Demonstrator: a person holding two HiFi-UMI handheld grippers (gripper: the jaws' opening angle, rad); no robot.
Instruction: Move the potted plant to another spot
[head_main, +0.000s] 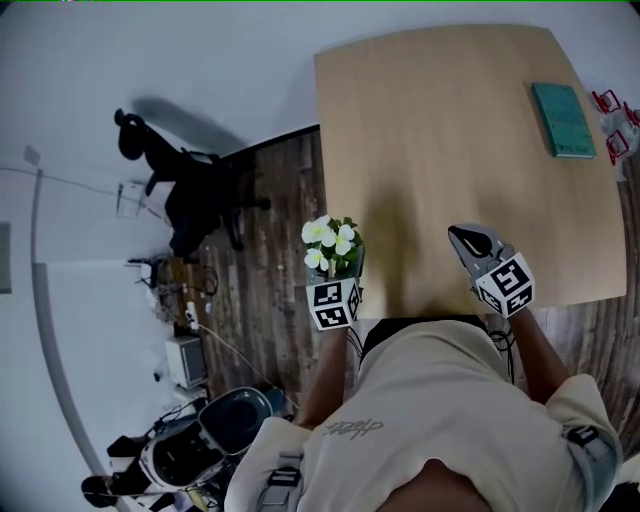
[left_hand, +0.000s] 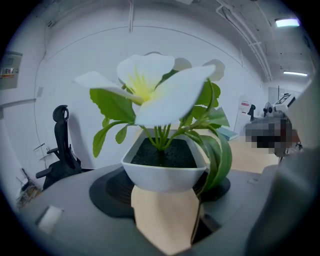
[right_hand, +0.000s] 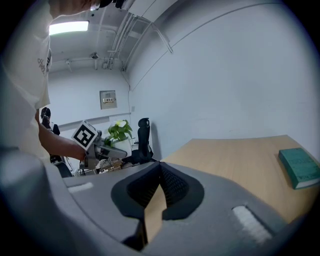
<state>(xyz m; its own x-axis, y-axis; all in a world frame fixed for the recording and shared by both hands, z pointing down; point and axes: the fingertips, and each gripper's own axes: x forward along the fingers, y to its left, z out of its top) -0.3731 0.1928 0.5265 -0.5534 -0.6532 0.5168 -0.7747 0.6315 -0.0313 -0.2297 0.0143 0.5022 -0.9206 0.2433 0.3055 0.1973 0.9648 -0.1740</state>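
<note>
Light wood table on a dark plank floor, white walls, black office chair off to the left. The tabletop is mostly bare: teal book at the far right, and some small red items at the right edge that I can't identify.

Potted plant: white pot, white flowers, clamped between the jaws of the left gripper. The pads sit on either side of the pot wall, spread wide to fit it. In the head view it hangs right at the table's left edge near the near-left corner, partly over the floor. Wood shows under the pot in the left gripper view, so it looks clear of the surface.

Right gripper: jaws together, nothing between them, parked over the near edge of the table well to the right of the plant.

Step, as I read it: pick is done and carry is under way, with placement not yet done.

Next move needs:
- bring the pot inward over the wood, away from the left edge
- keep it upright, since the leaves and blooms overhang the rim
- set the base flat before opening the jaws

Room: the centre and far-left of the table are open. Stay off the book's corner on the right. The right gripper isn't in the path if the target is centre or left.
</note>
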